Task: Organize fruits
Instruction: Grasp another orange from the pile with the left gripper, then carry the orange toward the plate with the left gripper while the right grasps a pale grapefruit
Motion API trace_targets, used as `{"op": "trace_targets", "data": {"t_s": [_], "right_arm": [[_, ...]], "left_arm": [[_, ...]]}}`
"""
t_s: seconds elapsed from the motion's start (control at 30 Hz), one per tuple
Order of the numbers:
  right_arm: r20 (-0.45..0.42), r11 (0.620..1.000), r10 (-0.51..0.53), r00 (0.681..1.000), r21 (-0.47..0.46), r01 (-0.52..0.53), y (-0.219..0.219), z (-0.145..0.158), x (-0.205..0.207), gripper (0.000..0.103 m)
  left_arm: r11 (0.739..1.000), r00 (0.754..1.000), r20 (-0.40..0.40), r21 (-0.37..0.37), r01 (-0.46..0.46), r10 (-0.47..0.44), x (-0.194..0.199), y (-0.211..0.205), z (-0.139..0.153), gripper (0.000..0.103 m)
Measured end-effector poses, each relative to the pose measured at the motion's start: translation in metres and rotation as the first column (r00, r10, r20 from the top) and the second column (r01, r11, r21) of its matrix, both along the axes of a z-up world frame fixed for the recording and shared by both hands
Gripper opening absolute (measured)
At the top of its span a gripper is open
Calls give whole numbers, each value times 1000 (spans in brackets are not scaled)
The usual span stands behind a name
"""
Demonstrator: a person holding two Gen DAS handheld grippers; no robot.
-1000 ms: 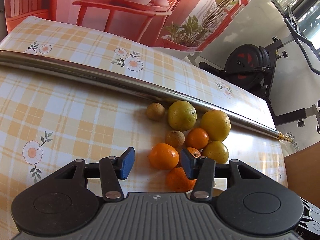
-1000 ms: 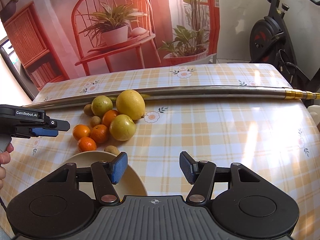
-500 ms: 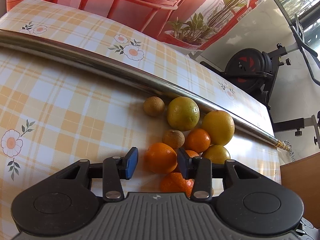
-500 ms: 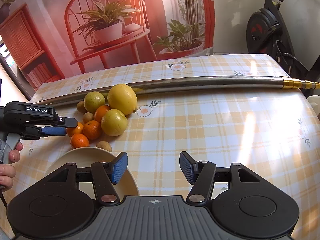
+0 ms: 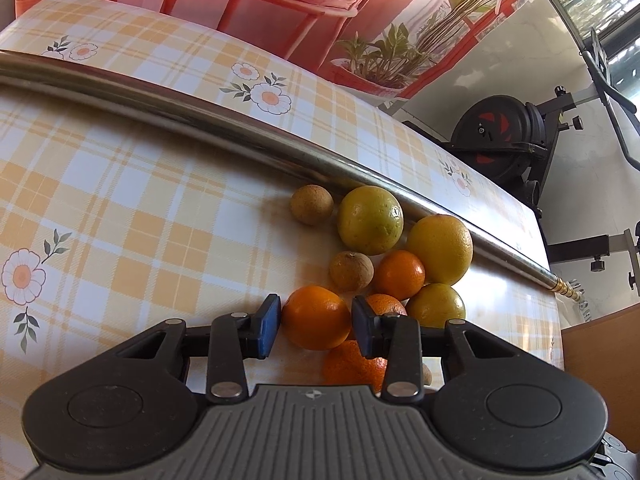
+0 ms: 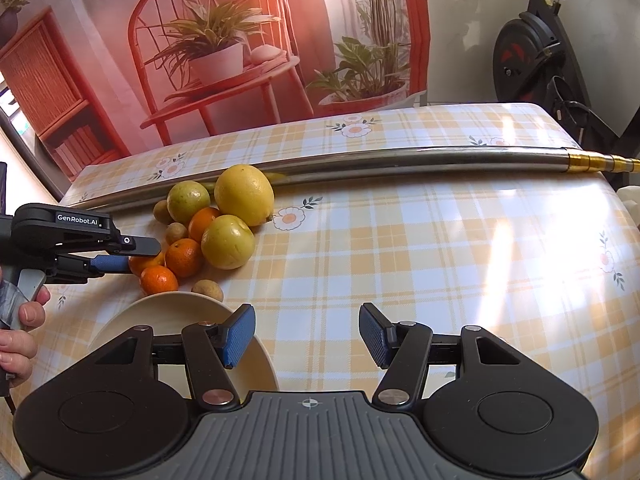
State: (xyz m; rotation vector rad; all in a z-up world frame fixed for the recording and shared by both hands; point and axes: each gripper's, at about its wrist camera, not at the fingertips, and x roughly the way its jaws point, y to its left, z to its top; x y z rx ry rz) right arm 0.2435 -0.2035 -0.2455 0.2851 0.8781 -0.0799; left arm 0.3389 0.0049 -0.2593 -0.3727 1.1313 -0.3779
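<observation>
Orange sits on the counter at the near-left edge of the fruit pile, btwn the left tool's pads. Jaws have just been closing round it; left pad looks touching the peel, right pad overlaps its edge, so prob pinched, not yet lifted. Pile = small oranges, yellow-green citrus, a few brown round fruits, all bunched vs the metal pole. Bowl just in front of pile, near side, looks empty where visible; part hidden behind the right tool. Right tool spread, nothing in it, hovering over bare counter beside the bowl. Hand on left tool's grip. Progress: early, no fruit sorted as far as seen. Left: lift this orange, drop in bowl, repeat for the rest.
</observation>
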Motion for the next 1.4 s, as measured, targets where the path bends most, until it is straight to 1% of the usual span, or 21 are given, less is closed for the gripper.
{"op": "trace_targets", "data": {"t_s": [0.33,0.63,0.8,1.1,1.23,1.4], "right_arm": [[-4,1000,4,1000,4,-4,2,0,1,55],[3,1000,11,1000,-10,-11,4,4,-2,55],[5,1000,13,1000,-12,-13,5,6,-3,55],[9,1000,15,1000,-14,-15,6,7,-4,55],[9,1000,19,1000,-15,-19,6,7,-3,55],[8,999,31,999,-18,-31,8,7,-1,55]], "left_arm": [[998,995,83,21,59,-61,-22,14,26,41],[994,985,134,40,101,-105,-40,16,45,41],[993,983,140,31,113,-116,-46,18,50,41],[988,974,165,49,146,-153,-57,20,54,41],[988,976,155,30,153,-156,-61,24,54,41],[986,974,157,36,161,-164,-67,26,55,41]]}}
